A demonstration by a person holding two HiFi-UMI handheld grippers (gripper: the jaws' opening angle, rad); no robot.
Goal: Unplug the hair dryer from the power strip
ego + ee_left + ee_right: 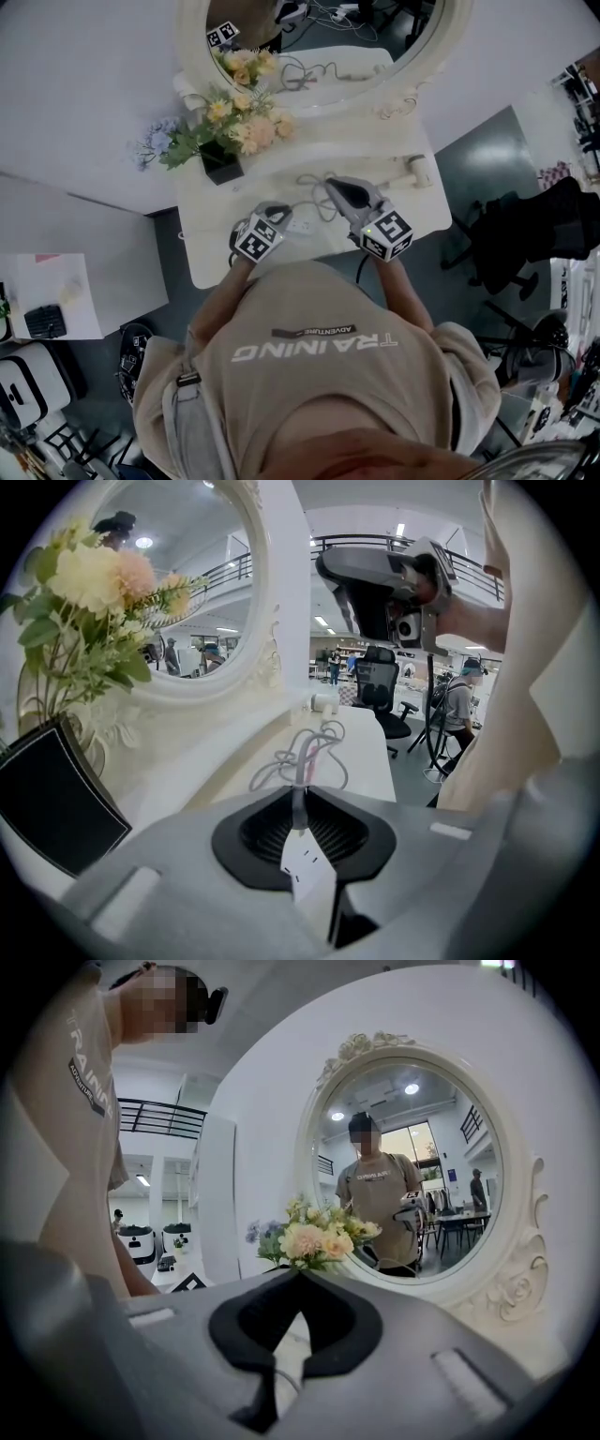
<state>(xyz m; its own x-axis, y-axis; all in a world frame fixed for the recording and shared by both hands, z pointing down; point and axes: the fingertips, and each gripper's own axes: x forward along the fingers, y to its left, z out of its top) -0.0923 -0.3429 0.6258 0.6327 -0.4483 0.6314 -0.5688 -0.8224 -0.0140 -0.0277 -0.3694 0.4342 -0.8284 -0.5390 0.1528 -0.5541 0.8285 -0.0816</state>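
Observation:
The white hair dryer (419, 170) lies at the right end of the white dressing table (211, 258), small and far off as the dryer (323, 702) in the left gripper view. Its grey cord (314, 180) lies in loose loops mid-table. My left gripper (300, 803) is shut on the white power strip (309, 869), whose slots show between the jaws. A grey cord (305, 757) leaves its far end. In the head view the left gripper (277, 212) sits low on the table by the strip (302, 224). My right gripper (336, 186) hovers above the cord, shut, with nothing seen held. In its own view the right gripper (300, 1277) faces the mirror.
A black vase of flowers (222, 161) stands at the table's back left, below the oval mirror (309, 37). An office chair (525, 234) stands right of the table, a low white cabinet (47, 295) to the left. The person's torso fills the foreground.

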